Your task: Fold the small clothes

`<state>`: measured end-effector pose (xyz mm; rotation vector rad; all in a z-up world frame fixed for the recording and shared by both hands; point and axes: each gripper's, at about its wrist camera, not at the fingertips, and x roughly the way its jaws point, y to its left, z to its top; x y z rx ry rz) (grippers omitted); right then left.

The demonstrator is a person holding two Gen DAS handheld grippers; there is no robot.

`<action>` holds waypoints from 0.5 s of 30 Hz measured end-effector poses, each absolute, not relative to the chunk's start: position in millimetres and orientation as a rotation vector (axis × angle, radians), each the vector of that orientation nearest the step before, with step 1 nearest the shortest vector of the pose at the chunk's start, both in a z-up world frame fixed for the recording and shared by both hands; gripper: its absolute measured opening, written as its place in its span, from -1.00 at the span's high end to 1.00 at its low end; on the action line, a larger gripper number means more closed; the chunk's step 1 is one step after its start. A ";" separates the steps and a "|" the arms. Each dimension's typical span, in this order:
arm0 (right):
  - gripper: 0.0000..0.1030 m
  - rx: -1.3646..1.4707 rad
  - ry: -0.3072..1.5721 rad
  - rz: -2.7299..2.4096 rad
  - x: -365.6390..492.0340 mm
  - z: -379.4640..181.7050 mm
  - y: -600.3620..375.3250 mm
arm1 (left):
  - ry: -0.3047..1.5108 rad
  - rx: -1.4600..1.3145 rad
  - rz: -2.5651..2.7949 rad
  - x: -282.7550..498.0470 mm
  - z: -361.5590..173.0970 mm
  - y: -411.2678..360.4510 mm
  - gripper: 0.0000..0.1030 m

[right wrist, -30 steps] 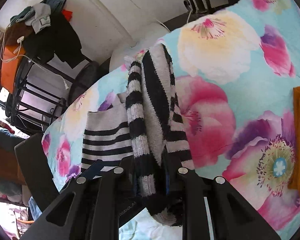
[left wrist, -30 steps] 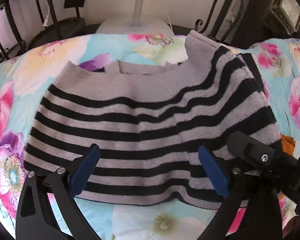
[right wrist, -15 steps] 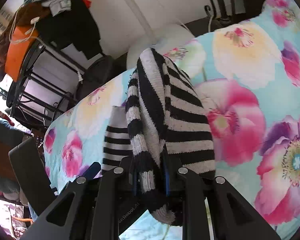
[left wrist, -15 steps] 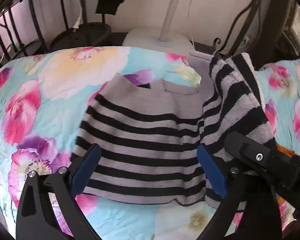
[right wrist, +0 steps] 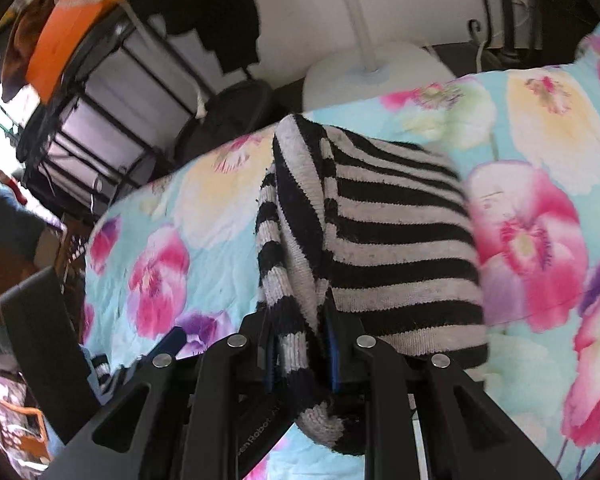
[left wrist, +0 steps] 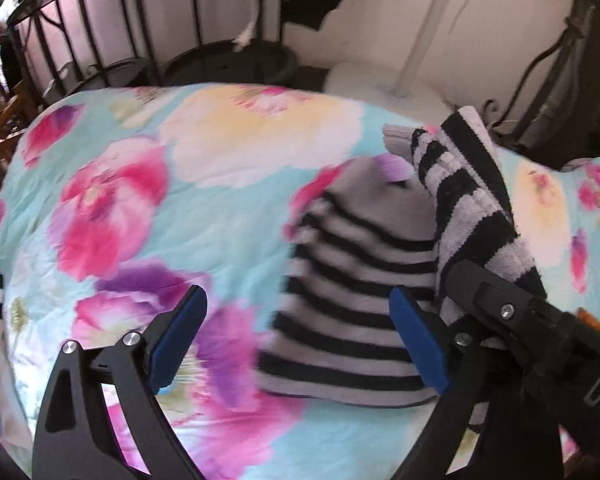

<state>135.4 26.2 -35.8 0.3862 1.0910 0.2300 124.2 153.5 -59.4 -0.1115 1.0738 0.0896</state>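
**Folding striped sweater: grip & handling notes**

Pinched between the closed jaws of the right gripper (right wrist: pixel 300 354) is a bunched edge of the striped knit sweater (right wrist: pixel 396 240), w/ a short tail hanging below the pads. The left gripper (left wrist: pixel 296 340) is held wide open, nothing between its blue pads (left wrist: pixel 180 332), low over the cloth. The sweater's body is spread on the floral quilt (left wrist: pixel 140 200), w/ its right side lifted and draped inward over the rest. The knit is judged soft, light, limp and stretchy: it should sag from any single hold, but not slip much. Best taken at hem or side seam, through doubled layers, approx. opposite the right-hand pinch, so the fold is laid flat. Beyond the bed, a metal rack (right wrist: pixel 112 92) w/ clothes is seen.
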 end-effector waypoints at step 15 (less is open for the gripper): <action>0.08 0.431 1.234 0.395 140.1 -90.4 72.2 | 1.179 -0.088 0.213 100.2 -81.5 237.1 -0.74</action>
